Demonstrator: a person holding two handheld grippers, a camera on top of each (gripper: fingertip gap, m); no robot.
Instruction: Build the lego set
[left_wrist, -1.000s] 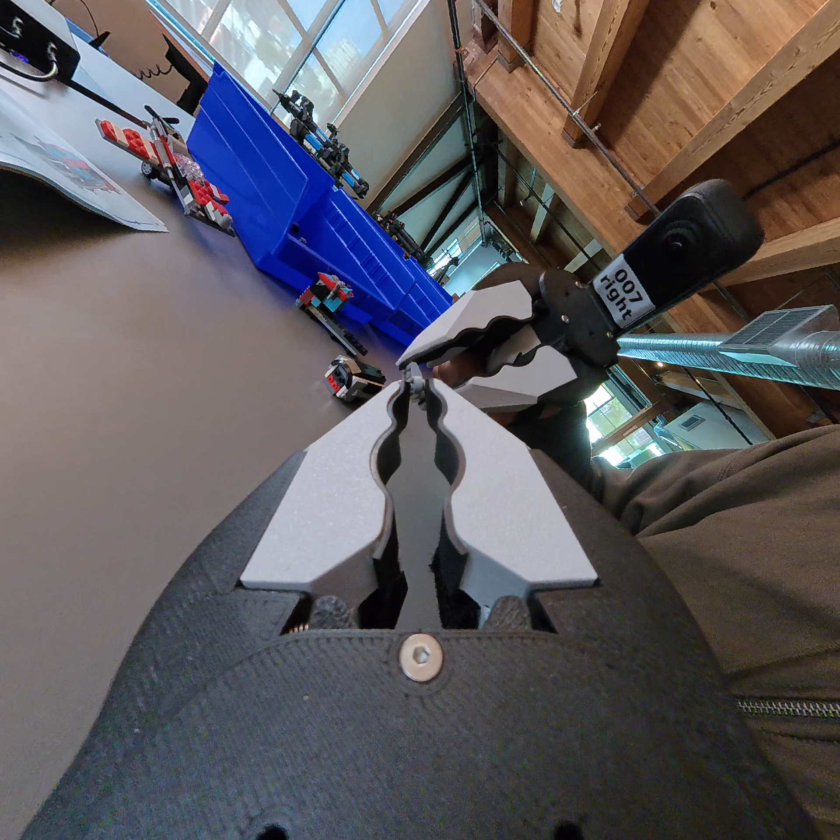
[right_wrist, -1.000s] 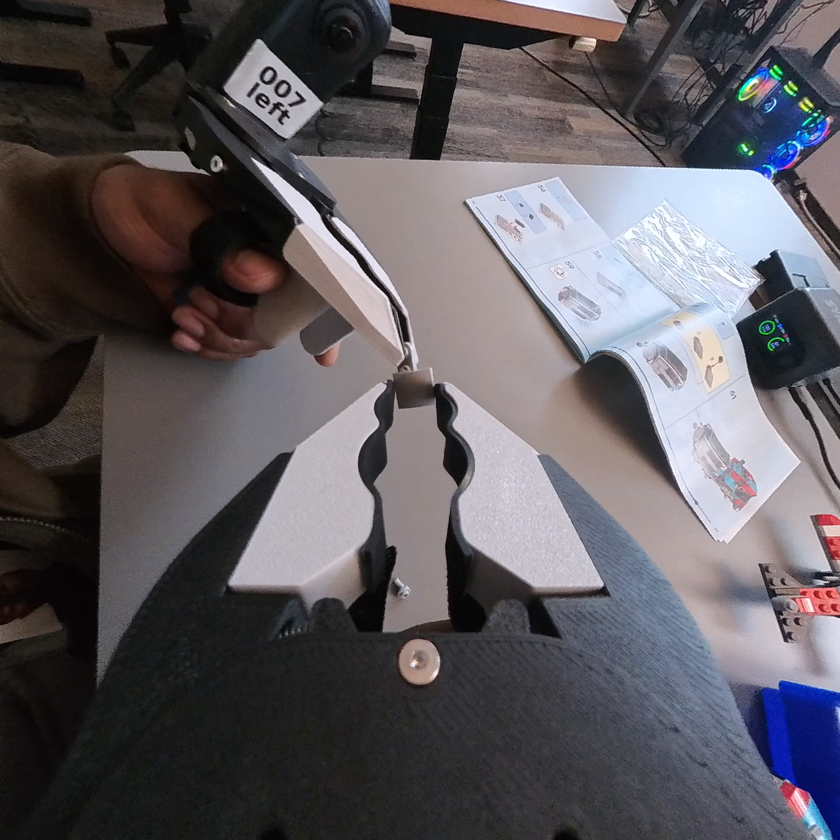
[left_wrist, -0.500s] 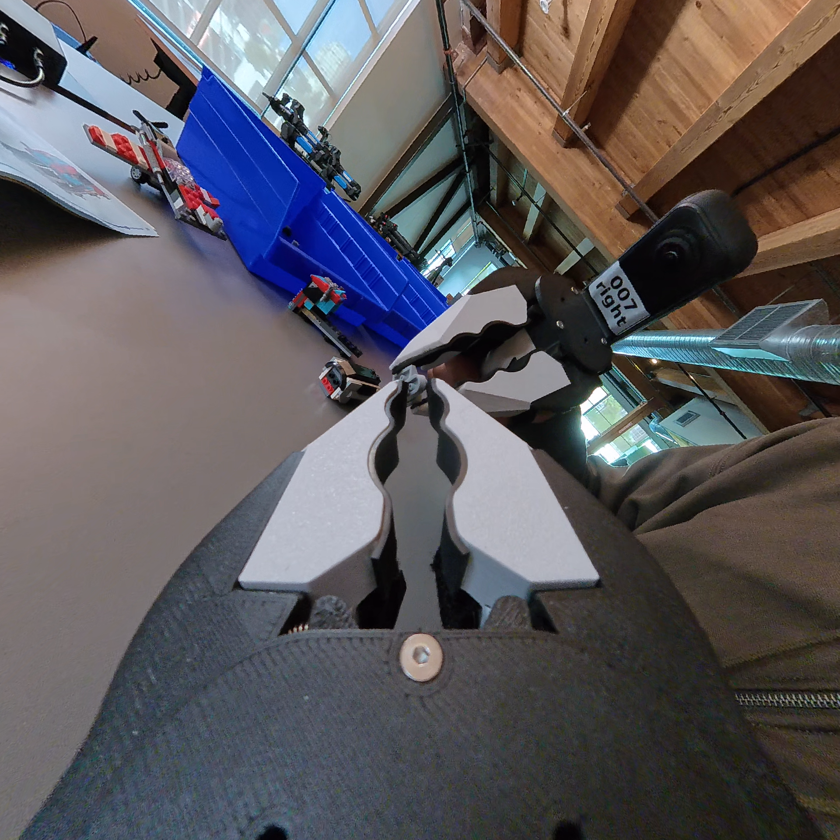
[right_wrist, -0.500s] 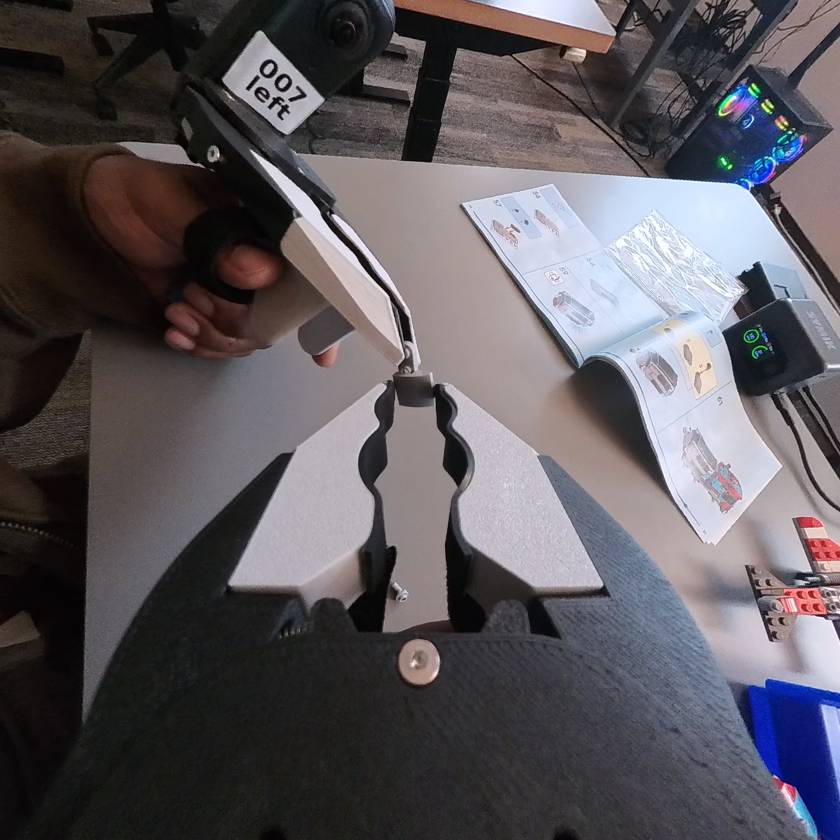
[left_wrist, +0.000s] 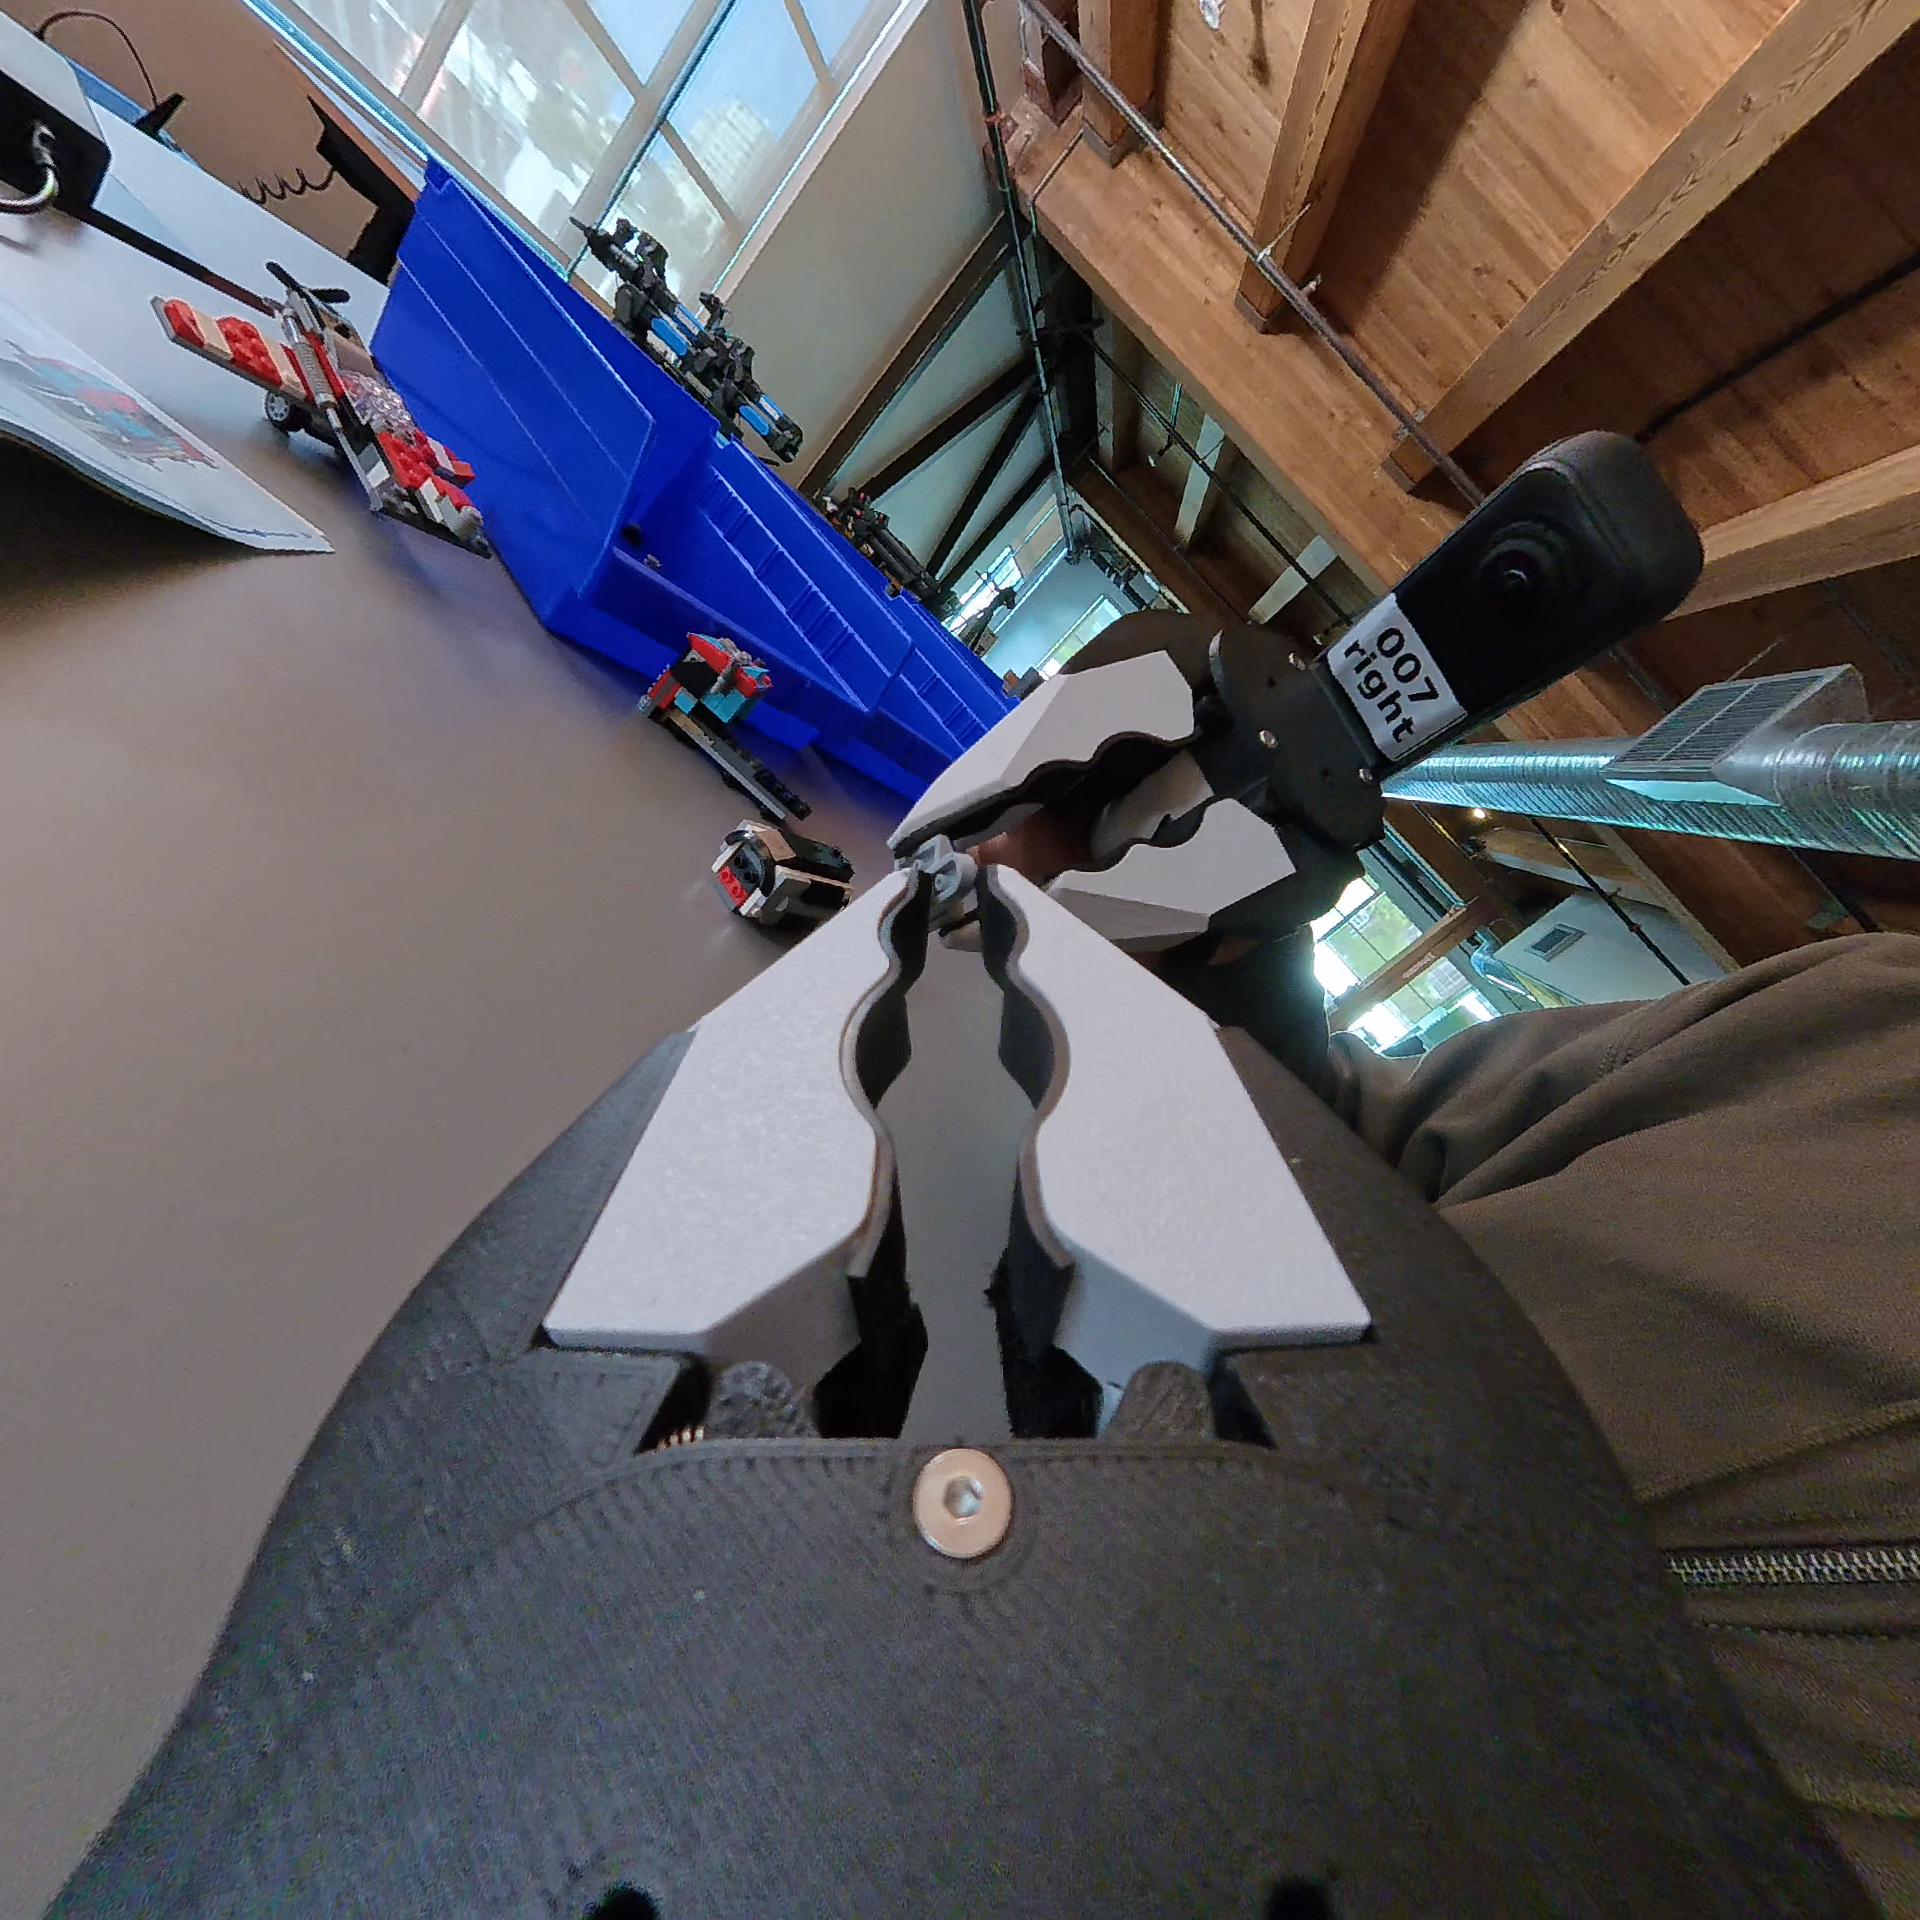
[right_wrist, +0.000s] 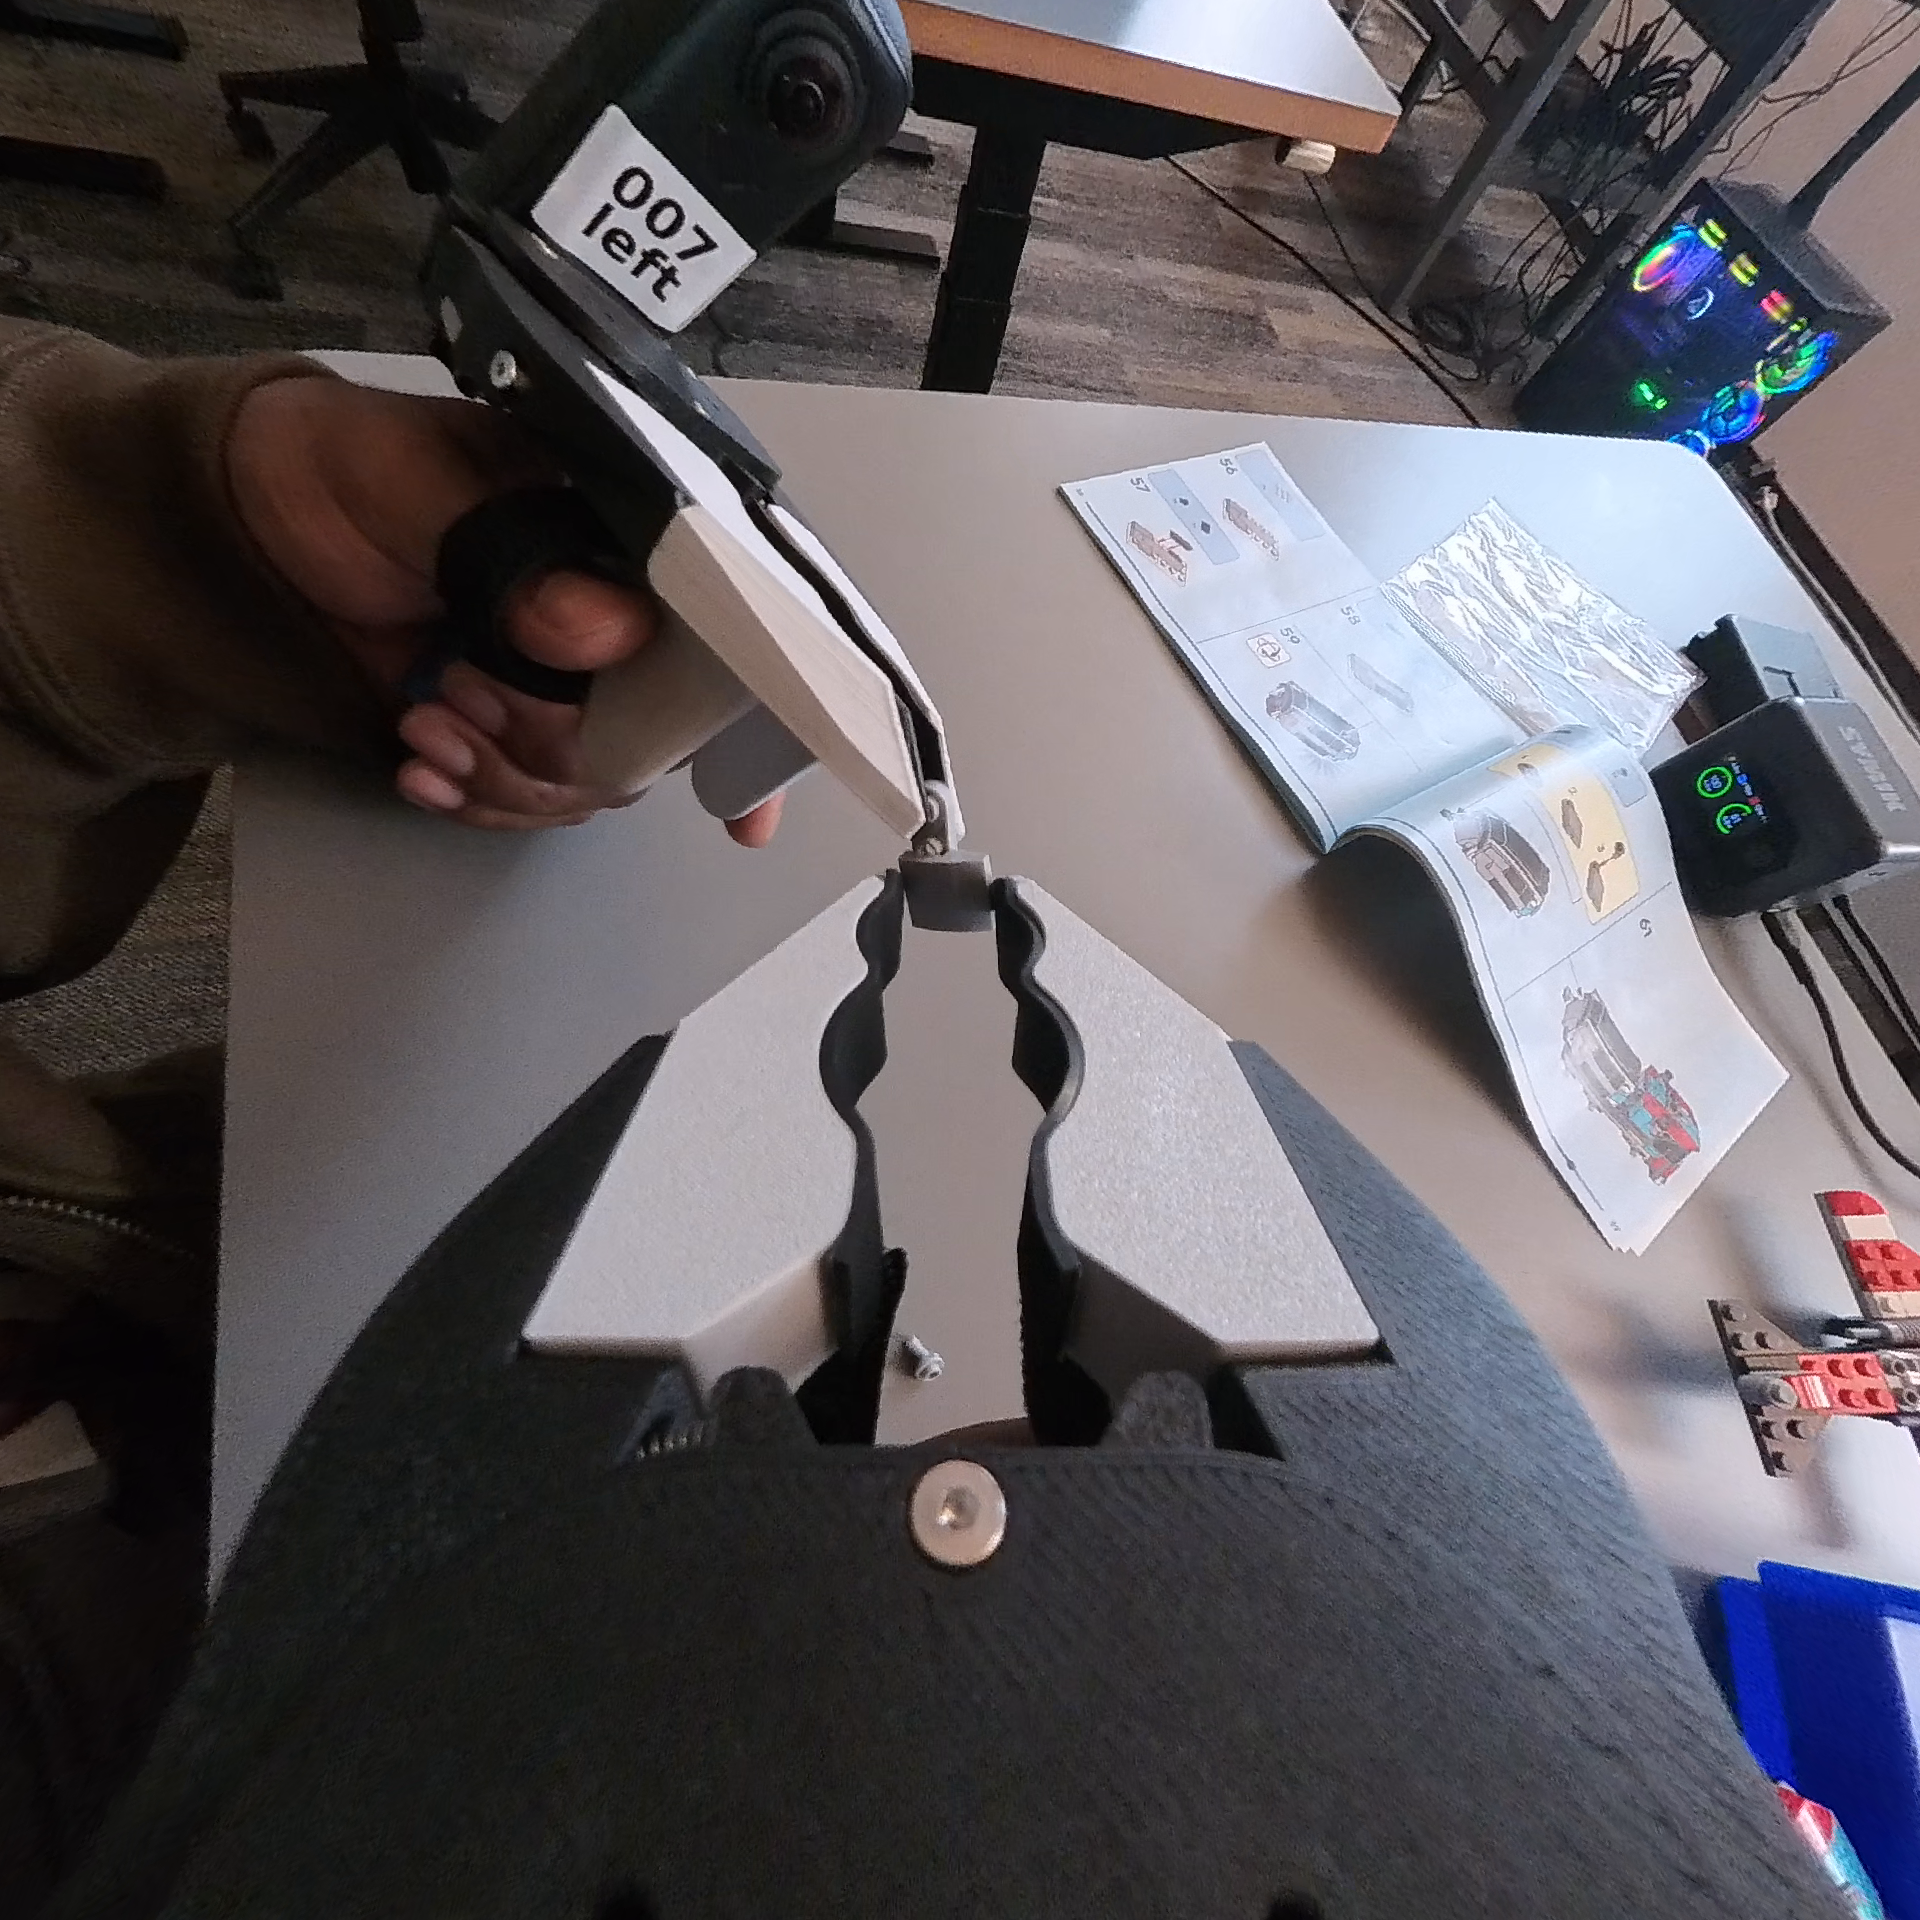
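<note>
Clamping a grey block in my right gripper while my left gripper, just above the block, is pinching a small grey connector, I am risking either piece slipping sideways.

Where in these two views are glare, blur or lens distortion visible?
Left wrist view: the windows are overexposed, and the wide lens tilts the table and bends the wooden beams. Right wrist view: even light, a soft shadow under the open booklet, and blur on the brick model near the right edge.
</note>
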